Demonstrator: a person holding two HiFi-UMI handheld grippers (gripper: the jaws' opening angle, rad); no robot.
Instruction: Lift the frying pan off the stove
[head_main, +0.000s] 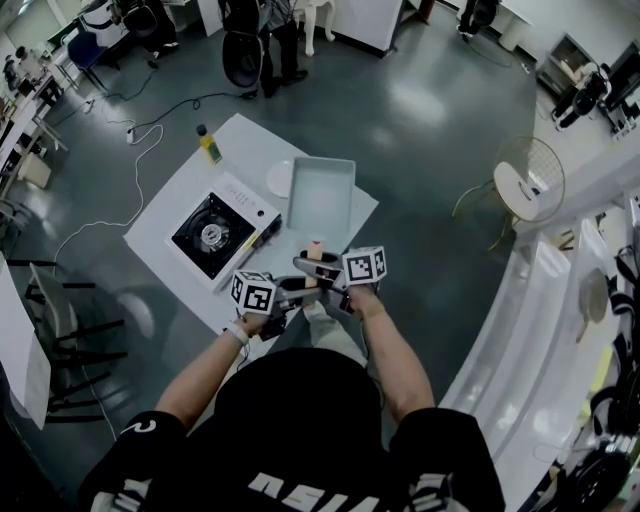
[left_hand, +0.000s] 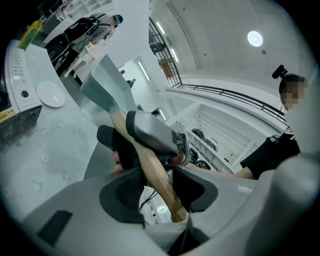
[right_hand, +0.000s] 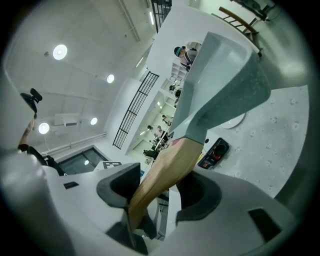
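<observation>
Above a white table (head_main: 235, 165) on a grey floor (head_main: 430, 130), a rectangular grey pan (head_main: 322, 195) is being clamped by its wooden handle (right_hand: 170, 165) between the jaws of the left gripper (left_hand: 157, 187) and the right gripper (right_hand: 157, 187).

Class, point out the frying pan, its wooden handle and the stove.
frying pan (head_main: 322, 197): head view, flat inner base.
wooden handle (right_hand: 165, 170): right gripper view, middle of its length.
stove (head_main: 212, 235): head view, central burner.
</observation>
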